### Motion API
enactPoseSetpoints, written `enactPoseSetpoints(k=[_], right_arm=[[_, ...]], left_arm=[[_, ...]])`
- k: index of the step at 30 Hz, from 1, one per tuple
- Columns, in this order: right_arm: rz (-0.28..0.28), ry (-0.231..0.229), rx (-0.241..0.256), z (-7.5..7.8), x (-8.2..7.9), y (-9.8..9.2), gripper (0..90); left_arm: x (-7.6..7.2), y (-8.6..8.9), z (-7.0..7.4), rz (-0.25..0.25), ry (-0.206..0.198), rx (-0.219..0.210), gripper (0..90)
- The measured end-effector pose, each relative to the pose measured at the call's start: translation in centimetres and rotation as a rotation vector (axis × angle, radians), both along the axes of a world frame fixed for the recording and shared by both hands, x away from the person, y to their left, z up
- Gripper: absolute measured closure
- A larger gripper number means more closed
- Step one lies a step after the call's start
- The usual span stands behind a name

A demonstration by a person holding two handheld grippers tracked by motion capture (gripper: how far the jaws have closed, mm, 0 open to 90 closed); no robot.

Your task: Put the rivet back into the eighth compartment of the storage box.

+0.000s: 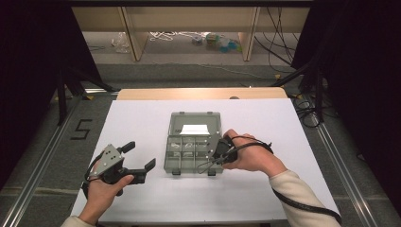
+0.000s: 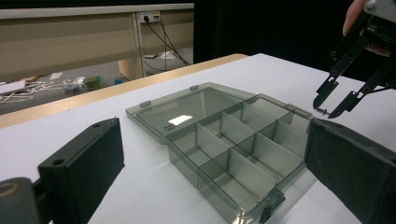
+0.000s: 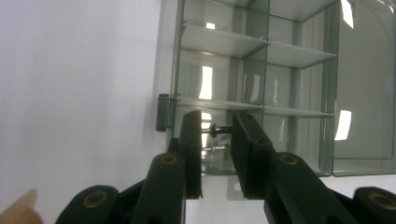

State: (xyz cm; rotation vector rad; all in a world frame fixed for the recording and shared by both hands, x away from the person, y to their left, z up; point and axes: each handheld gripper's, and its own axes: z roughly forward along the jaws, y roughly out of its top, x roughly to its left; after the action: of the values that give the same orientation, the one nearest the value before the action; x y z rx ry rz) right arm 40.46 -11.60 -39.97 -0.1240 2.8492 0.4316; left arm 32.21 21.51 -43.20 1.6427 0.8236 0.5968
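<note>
Right gripper view: screw (image 3: 215, 130) lies crosswise between fingers (image 3: 192, 135).

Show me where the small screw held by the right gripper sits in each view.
High view: too small to make out; the right gripper is at the compartment box's right front corner.
Left gripper view: screw at the far gripper's tips, upper right.
Right gripper view: centre, between the jaws.
Shared landmark: the box's latch.

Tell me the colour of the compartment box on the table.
The compartment box is transparent smoky grey, shown best in the left gripper view.
</note>
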Motion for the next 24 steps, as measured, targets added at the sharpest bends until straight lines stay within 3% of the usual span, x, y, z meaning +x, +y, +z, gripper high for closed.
enactPoseSetpoints(k=[24], right_arm=[[-0.038, -0.006, 0.007, -0.21, 0.71, -0.43, 75.1]], left_arm=[[0.01, 0.0, -0.01, 0.001, 0.0, 0.0, 4.5]])
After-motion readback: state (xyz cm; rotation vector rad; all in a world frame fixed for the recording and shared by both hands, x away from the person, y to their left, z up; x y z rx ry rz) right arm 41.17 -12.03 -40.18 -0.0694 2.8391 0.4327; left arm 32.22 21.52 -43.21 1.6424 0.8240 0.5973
